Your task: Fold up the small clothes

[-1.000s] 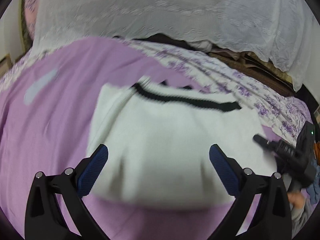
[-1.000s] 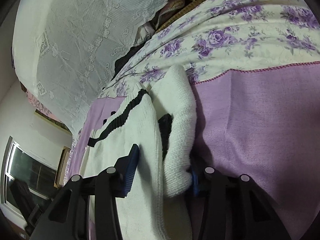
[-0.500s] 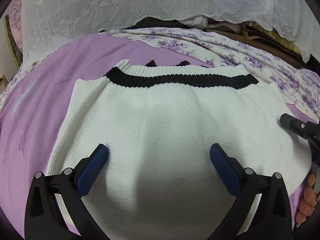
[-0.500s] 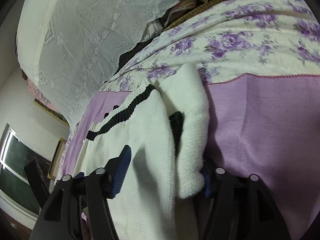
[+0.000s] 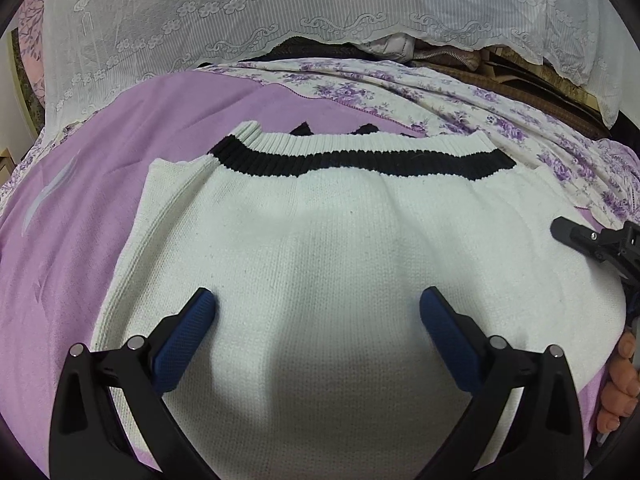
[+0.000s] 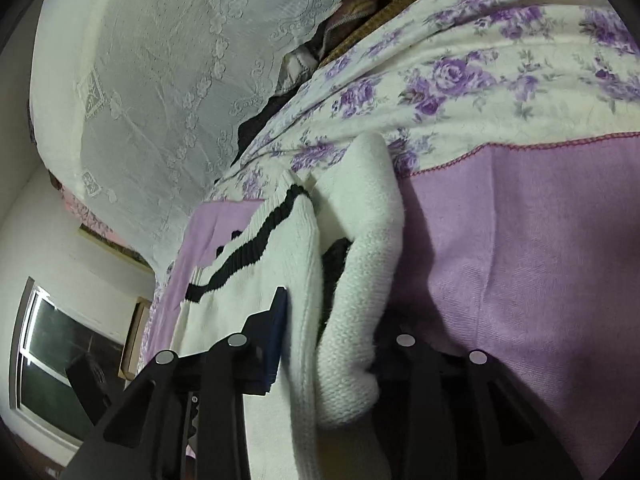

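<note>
A white knit sweater [image 5: 340, 248] with a black band along its ribbed hem lies spread on a purple blanket [image 5: 80, 208]. My left gripper [image 5: 316, 306] hovers over its middle, open, nothing between the blue pads. At the sweater's right edge my right gripper [image 5: 592, 240] shows as a black finger. In the right wrist view the right gripper [image 6: 332, 332] is closing its jaws on the thick folded side of the sweater [image 6: 360, 260]. One blue pad [image 6: 280, 320] presses the top layer. The other pad is hidden behind the fold.
A floral purple sheet [image 5: 460, 96] lies beyond the blanket, with a white lace cover [image 5: 280, 12] hanging behind it. A person's fingers [image 5: 620, 380] show at the right edge. A window [image 6: 60, 360] stands at the far left of the right wrist view.
My left gripper came down and closer over the sweater, then stayed still. The right jaws widened around the folded edge, then narrowed onto it again.
</note>
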The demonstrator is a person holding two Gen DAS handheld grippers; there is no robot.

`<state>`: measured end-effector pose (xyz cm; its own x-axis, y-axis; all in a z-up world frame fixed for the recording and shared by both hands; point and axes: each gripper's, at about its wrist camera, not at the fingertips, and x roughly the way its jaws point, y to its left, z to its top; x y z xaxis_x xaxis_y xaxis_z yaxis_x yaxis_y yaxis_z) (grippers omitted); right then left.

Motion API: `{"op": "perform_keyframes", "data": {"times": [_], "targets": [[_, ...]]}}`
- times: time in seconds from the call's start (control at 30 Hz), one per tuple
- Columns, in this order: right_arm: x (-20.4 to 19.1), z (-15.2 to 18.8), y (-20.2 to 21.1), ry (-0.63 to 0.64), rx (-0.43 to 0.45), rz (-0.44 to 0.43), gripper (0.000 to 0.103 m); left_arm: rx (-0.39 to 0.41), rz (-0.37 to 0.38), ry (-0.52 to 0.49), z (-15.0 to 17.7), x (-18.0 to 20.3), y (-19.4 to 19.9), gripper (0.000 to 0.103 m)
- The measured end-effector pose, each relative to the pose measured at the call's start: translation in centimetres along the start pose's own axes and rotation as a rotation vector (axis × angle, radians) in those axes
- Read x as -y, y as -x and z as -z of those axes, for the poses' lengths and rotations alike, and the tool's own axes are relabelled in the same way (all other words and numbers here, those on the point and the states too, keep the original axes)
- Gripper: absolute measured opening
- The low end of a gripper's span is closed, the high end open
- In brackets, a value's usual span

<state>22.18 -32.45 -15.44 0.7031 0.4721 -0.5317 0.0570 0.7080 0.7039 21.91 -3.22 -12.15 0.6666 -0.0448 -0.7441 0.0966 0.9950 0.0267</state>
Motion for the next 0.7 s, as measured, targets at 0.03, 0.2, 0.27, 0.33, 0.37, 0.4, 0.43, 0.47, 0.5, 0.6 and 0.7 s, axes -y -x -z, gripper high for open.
{"op": "perform_keyframes", "data": {"times": [0.03, 0.2, 0.27, 0.33, 0.37, 0.4, 0.43, 0.47, 0.5, 0.6, 0.7], "targets": [[-0.1, 0.0, -0.1, 0.007, -0.001, 0.008, 0.039, 0.0, -0.002, -0.001, 0.0, 0.0, 0.0, 0.099], [-0.3, 0.1, -0.1, 0.018, 0.009, 0.015, 0.037, 0.002, -0.006, -0.005, 0.0, 0.1, 0.0, 0.099], [-0.3, 0.2, 0.2, 0.016, 0.026, 0.004, 0.034, 0.003, -0.002, -0.005, 0.0, 0.0, 0.0, 0.099], [-0.3, 0.3, 0.4, 0.019, 0.033, -0.007, 0.031, 0.006, 0.012, 0.001, 0.1, -0.3, 0.3, 0.099], [-0.3, 0.3, 0.5, 0.021, 0.034, -0.01, 0.031, 0.007, 0.025, 0.01, 0.1, -0.6, 0.5, 0.099], [-0.3, 0.3, 0.5, 0.021, 0.034, -0.01, 0.031, 0.009, 0.031, 0.016, 0.1, -0.8, 0.7, 0.099], [-0.2, 0.2, 0.5, 0.021, 0.033, -0.011, 0.031, 0.012, 0.038, 0.031, 0.2, -1.2, 0.9, 0.099], [-0.2, 0.2, 0.6, 0.021, 0.032, -0.012, 0.031, 0.013, 0.042, 0.045, 0.2, -1.5, 1.1, 0.099], [-0.2, 0.2, 0.6, 0.019, 0.029, -0.014, 0.031, 0.012, 0.046, 0.057, 0.2, -1.9, 1.1, 0.099], [0.1, 0.2, 0.5, 0.006, 0.022, -0.023, 0.031, -0.007, 0.031, 0.088, 0.1, -2.7, 0.7, 0.099], [0.2, 0.3, 0.6, 0.003, 0.022, -0.025, 0.031, -0.007, 0.018, 0.081, 0.3, -2.7, 0.7, 0.099]]}}
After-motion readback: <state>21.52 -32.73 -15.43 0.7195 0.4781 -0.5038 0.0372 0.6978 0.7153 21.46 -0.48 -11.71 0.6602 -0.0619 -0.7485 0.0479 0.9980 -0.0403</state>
